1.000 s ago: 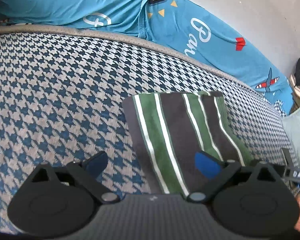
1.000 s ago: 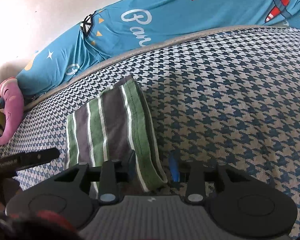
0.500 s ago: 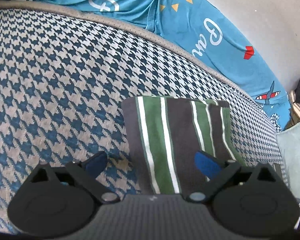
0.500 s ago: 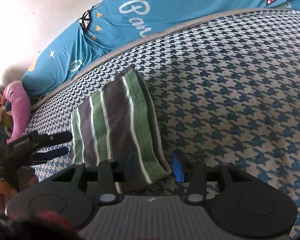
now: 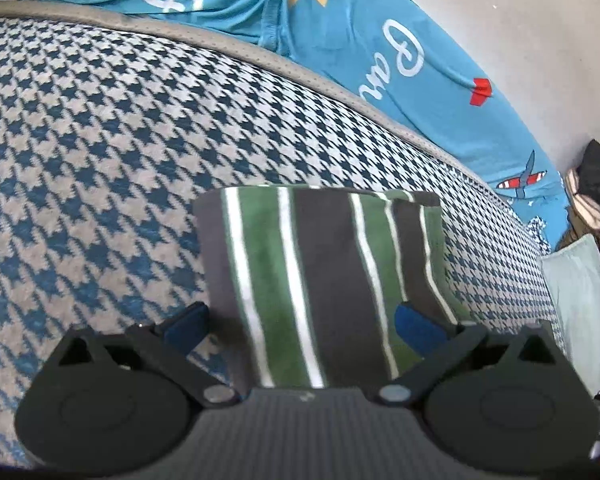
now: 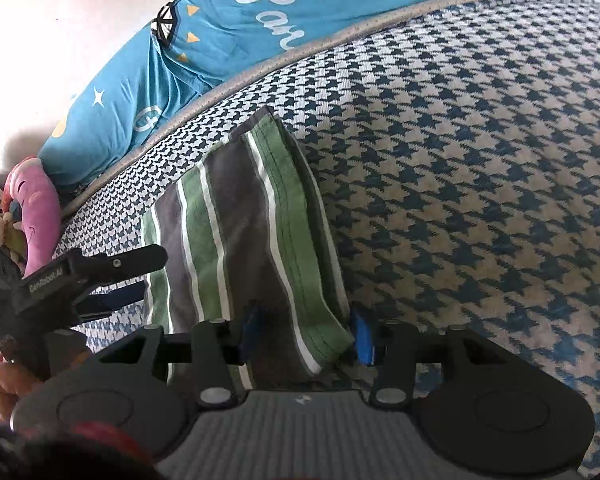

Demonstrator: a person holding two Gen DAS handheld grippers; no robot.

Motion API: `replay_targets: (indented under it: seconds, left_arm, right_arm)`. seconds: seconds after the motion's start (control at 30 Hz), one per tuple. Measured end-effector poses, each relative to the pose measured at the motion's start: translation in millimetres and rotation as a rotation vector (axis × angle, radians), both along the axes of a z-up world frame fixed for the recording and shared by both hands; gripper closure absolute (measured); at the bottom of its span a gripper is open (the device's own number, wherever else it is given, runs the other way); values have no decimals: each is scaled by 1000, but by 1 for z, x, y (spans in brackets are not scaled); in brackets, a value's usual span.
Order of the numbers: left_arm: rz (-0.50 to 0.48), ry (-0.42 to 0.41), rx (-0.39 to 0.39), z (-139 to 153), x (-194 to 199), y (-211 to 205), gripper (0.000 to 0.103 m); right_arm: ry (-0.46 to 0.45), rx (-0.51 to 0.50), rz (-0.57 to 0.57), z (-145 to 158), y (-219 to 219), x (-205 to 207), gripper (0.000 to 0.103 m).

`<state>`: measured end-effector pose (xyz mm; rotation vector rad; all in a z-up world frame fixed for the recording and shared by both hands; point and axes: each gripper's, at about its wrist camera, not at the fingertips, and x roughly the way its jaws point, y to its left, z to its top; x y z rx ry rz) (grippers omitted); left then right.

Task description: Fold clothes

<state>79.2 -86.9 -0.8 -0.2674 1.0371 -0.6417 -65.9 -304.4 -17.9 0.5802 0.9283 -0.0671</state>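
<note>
We see a folded rectangle of green, dark grey and white striped cloth (image 5: 324, 276) lying flat on a blue-and-cream houndstooth woven bed cover (image 5: 100, 152), with a bright turquoise printed sheet (image 5: 340, 28) bunched along the far edge against a pale wall (image 5: 540, 40). We hold the left gripper (image 5: 300, 322) low and nearly level over the near end of the cloth, its two blue-padded fingers (image 5: 416, 324) spread wide: one pad sits just off the cloth's left edge over the cover, the other rests above the cloth near its right side. From the right wrist view the right gripper (image 6: 306, 334) comes in at the cloth's near right corner, its blue pads (image 6: 364, 338) partly apart, one pad over the striped top and the other just outside the edge by the cover; we cannot tell whether they actually press the fabric. In that same view the left gripper shows at the left as a black tool pointing across the cloth's near left edge, with part of a hand (image 6: 8, 390) below it. A pink plush toy (image 6: 36, 208) lies beyond the cover's far left corner.
</note>
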Motion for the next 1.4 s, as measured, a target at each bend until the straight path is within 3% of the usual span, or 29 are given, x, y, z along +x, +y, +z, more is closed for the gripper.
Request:
replay_targets:
  seconds: [0.2,0.3,0.43,0.53,0.73,0.93,1.1,1.4]
  left_arm:
    - [8,-35,8,4,-1,-10,2]
    - [15,-55,26,8,-5,-11,19]
    - [31,-68,26,17,-7,-5,42]
    - [37,-86,31,25,-8,-1,51]
    - [32,-116,72,33,-11,2,58]
    - [42,-93,77,30,-8,5,57]
    - [70,-47,66,25,0,13,36]
    - [91,-34,35,22,2,26,14]
  right_arm:
    - [-2,-20,-15,-1,6,6,53]
    - [-8,-43,-17,-1,9,8,65]
    - [-32,-69,-9,4,10,5,74]
    - [-50,-108,4,10,16,4,77]
    - [-58,-181,16,18,28,7,78]
    - [-30,-165,-10,15,23,11,70]
    - [-44,-129,-47,15,12,8,54]
    - [-63,-90,-43,21,2,-6,49]
